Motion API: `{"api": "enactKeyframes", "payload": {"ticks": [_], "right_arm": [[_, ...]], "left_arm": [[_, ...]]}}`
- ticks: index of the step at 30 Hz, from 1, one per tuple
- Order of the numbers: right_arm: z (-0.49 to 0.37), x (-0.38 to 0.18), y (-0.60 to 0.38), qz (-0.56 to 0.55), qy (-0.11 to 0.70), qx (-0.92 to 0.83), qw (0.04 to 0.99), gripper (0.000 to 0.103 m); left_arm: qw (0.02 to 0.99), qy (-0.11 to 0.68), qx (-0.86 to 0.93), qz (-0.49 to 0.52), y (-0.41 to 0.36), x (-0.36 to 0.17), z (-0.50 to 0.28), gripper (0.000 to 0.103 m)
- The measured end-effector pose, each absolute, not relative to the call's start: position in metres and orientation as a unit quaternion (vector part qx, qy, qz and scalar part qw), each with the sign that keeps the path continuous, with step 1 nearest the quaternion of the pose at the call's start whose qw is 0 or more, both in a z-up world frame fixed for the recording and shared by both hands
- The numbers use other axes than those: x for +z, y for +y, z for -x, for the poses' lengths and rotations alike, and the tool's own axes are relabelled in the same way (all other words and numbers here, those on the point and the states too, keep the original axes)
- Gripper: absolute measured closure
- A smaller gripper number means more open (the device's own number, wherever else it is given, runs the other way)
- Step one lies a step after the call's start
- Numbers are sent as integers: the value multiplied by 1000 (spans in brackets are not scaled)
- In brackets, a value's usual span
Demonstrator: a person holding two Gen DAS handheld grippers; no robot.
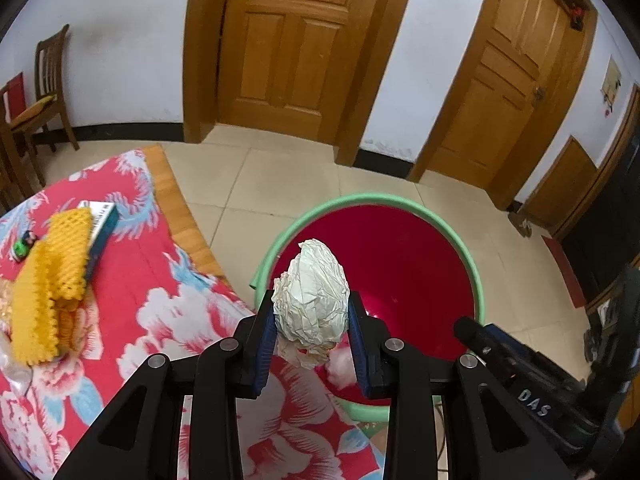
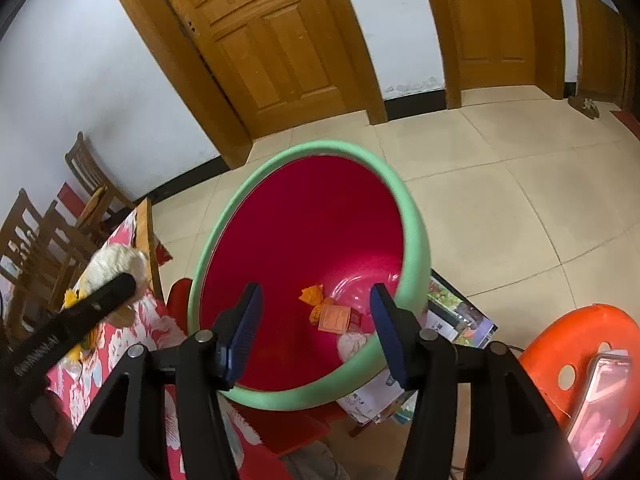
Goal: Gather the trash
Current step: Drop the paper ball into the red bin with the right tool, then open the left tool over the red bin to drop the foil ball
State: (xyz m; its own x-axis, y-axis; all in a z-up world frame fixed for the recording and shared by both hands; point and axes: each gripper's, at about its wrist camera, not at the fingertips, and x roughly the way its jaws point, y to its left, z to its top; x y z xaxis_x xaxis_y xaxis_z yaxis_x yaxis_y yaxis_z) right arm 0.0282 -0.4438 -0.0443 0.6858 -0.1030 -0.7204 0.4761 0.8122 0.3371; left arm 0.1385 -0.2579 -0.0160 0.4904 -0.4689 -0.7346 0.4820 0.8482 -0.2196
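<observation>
My left gripper (image 1: 312, 316) is shut on a crumpled white paper ball (image 1: 312, 300), held at the near left rim of a red basin with a green rim (image 1: 476, 276). The same ball shows in the right wrist view (image 2: 116, 268), behind the left gripper's black body. My right gripper (image 2: 316, 320) is open and empty, above the basin's (image 2: 216, 240) near edge. Inside the basin lie orange wrappers (image 2: 334, 316) and a pale crumpled piece (image 2: 350, 344).
A table with a red floral cloth (image 1: 132, 288) carries a yellow foam net (image 1: 48, 280), a teal box (image 1: 102, 226) and a small green item (image 1: 22, 246). Wooden chairs (image 1: 44, 88) stand at left. An orange stool (image 2: 576, 344) with a phone (image 2: 600, 400) is at right.
</observation>
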Motion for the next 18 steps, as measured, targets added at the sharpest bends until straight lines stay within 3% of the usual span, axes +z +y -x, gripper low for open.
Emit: {"api": "enactKeyframes", "payload": {"ticks": [6,12,18], "right_arm": [[-25,-35,-442,-259,352,-171,883,45],[-19,-27,-438,-259,342,-174,886,44],[-15,-24,-437,-264,340,-170,886,44]], "left_arm": [[853,431,-292,-28,-277,-25,-141,65],[852,433,-289,-53,-291,-26,-140,46],[857,430,-279,-46,-286,-19,-134,45]]}}
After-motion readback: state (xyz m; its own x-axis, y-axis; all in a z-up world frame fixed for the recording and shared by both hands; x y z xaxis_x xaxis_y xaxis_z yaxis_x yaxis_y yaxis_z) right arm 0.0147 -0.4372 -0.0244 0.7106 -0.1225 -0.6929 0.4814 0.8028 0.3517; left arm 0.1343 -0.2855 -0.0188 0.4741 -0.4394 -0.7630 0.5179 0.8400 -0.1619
